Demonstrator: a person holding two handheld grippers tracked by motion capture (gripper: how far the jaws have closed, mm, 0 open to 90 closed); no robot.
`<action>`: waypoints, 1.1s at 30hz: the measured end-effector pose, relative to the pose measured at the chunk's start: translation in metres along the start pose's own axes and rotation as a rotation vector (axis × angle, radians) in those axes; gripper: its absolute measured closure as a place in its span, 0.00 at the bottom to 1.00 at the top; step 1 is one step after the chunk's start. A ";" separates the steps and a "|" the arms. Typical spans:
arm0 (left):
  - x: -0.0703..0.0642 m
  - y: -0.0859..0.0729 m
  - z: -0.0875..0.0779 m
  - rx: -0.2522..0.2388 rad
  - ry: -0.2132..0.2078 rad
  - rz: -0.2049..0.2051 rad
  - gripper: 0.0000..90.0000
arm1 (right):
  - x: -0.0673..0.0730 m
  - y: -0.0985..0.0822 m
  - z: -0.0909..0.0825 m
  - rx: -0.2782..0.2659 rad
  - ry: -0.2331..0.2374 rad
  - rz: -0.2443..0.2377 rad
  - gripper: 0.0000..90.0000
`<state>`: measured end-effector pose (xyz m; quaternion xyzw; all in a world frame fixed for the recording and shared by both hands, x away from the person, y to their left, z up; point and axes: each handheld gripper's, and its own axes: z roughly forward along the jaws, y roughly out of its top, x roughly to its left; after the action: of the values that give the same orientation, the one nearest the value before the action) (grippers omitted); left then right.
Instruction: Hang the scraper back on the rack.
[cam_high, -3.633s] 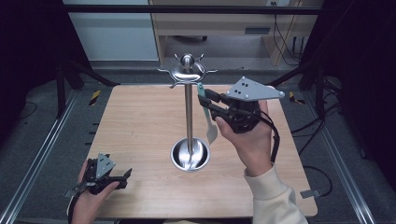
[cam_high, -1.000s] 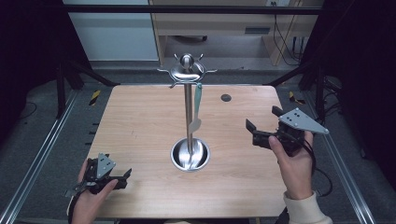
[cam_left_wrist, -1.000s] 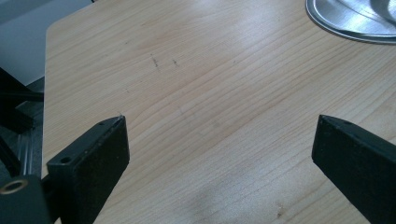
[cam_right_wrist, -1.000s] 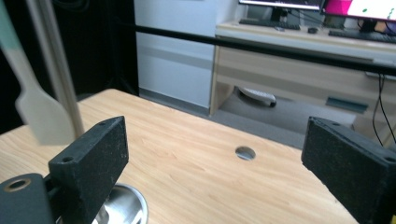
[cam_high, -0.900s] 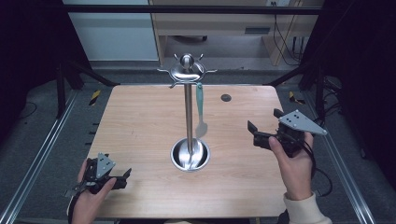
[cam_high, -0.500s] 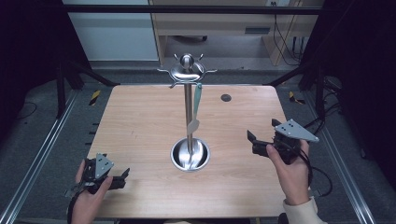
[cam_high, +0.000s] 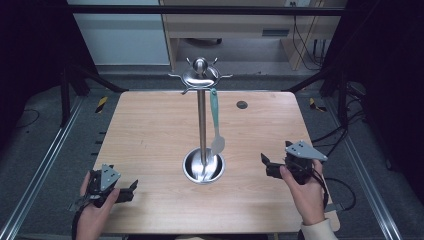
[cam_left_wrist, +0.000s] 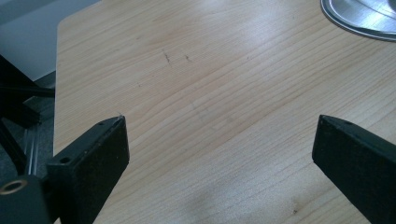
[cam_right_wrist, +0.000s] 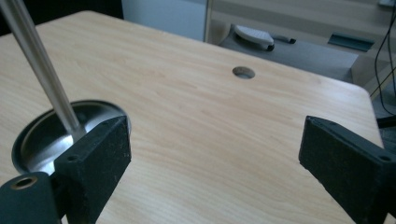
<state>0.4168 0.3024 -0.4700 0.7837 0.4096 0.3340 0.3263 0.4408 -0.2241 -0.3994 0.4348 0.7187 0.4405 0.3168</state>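
A steel utensil stand (cam_high: 201, 107) rises from a round dish base (cam_high: 203, 167) at the table's middle. From one of its top hooks hangs a teal-handled spatula (cam_high: 216, 120), its pale blade just above the base. My right gripper (cam_high: 265, 165) is held low near the table's right edge, open, jaws pointing at the base (cam_right_wrist: 51, 133) and pole (cam_right_wrist: 39, 65). My left gripper (cam_high: 129, 188) rests at the front left corner, open and empty, with bare wood between its jaws and the base rim (cam_left_wrist: 359, 18) far off.
The wooden table (cam_high: 150, 130) has a small round hole (cam_high: 242, 104) at its back right. A desk and cables stand beyond the far edge. Metal rails run along the floor on both sides.
The right gripper let go of the spatula, which now hangs on the stand, and drew back right and toward the front edge. The left gripper stayed put.
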 end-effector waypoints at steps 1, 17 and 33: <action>0.000 0.000 0.000 0.001 -0.002 -0.001 0.04 | 0.001 -0.003 0.002 0.008 0.003 -0.005 0.10; -0.001 0.000 0.002 0.010 -0.010 0.009 0.04 | -0.002 -0.029 0.040 0.090 0.030 0.035 0.12; -0.003 0.001 0.002 0.013 -0.015 0.020 0.04 | 0.005 -0.053 0.071 0.091 0.018 0.025 0.15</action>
<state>0.4180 0.2989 -0.4710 0.7922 0.4015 0.3289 0.3211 0.4797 -0.2069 -0.4768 0.4537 0.7354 0.4149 0.2848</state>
